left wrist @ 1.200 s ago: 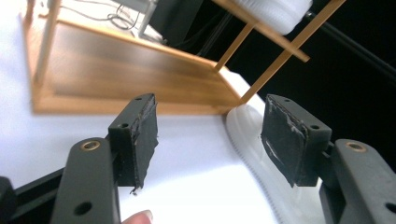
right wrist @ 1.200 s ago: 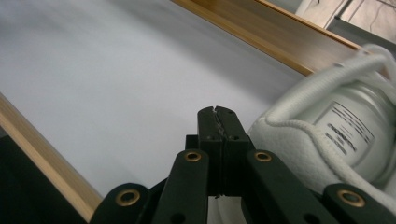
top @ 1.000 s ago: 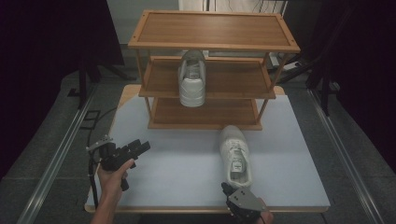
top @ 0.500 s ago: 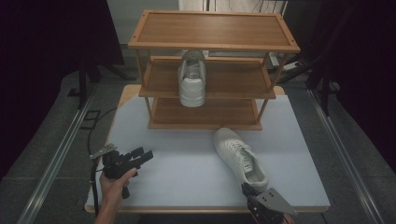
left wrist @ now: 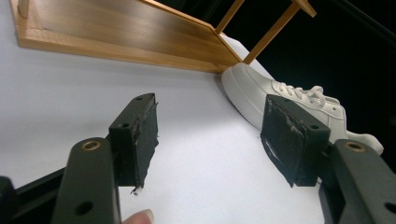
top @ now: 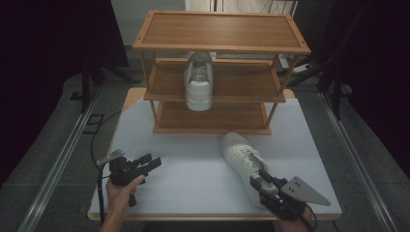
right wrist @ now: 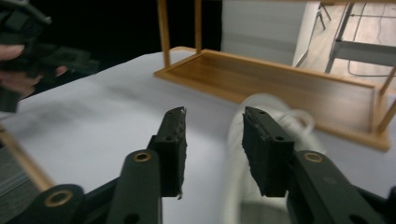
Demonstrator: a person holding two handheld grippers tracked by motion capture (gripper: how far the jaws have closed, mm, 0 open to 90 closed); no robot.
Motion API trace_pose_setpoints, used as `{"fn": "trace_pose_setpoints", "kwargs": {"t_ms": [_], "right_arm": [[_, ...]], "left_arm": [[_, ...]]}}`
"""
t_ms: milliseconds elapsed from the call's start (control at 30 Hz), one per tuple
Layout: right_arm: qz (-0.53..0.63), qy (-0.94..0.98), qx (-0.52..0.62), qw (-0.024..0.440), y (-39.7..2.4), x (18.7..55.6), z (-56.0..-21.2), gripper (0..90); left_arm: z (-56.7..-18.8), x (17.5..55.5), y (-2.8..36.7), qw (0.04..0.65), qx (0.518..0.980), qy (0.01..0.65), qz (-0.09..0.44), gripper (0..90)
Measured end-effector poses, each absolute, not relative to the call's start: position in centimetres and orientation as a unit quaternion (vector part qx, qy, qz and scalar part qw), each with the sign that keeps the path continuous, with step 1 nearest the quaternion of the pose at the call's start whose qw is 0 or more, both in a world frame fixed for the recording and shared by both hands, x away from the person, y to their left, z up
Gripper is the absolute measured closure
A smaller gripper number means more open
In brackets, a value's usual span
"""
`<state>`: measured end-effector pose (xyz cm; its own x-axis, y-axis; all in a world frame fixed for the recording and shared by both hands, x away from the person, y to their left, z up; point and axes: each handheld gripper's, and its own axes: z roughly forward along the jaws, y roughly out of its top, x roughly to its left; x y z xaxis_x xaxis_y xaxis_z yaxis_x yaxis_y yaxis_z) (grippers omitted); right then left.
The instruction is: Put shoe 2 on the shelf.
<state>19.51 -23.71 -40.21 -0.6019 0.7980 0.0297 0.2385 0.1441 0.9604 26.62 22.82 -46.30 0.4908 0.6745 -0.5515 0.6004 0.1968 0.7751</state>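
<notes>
Your right tongs [top: 257, 182], jaws just opened and empty, hang at the heel of the white shoe [top: 244, 159] lying on the counter [top: 193, 169]. Left tongs [top: 150, 163] open, idle. Next, likely regrip it for the rack [top: 220, 72].

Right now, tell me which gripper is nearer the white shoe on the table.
Right. The right gripper sits at the heel of the shoe, jaws just opened, nothing between them; the left gripper hangs well off to its left.

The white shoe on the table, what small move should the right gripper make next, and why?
Probably ease onto the shoe's heel and close. The right gripper, jaws just opened with nothing between them, hovers by the white shoe, which lies loose and angled before the rack.
</notes>
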Motion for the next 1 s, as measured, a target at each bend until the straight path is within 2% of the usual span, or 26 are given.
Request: {"fn": "trace_pose_setpoints", "kwargs": {"t_ms": [133,500,1000], "right_arm": [[0.550,0.704,0.366,0.261,-24.6,21.5,-39.1,56.7],[0.538,0.719,0.386,0.210,-26.5,27.2,-39.9,55.4],[0.495,0.753,0.397,0.176,-26.7,29.6,-43.2,51.8]], "left_arm": [[-46.4,26.7,22.6,0.586,0.634,0.504,0.029,36.0],[-46.8,26.7,22.0,0.583,0.641,0.499,0.020,36.0],[-47.0,26.7,21.6,0.582,0.643,0.498,0.015,36.0]]}}
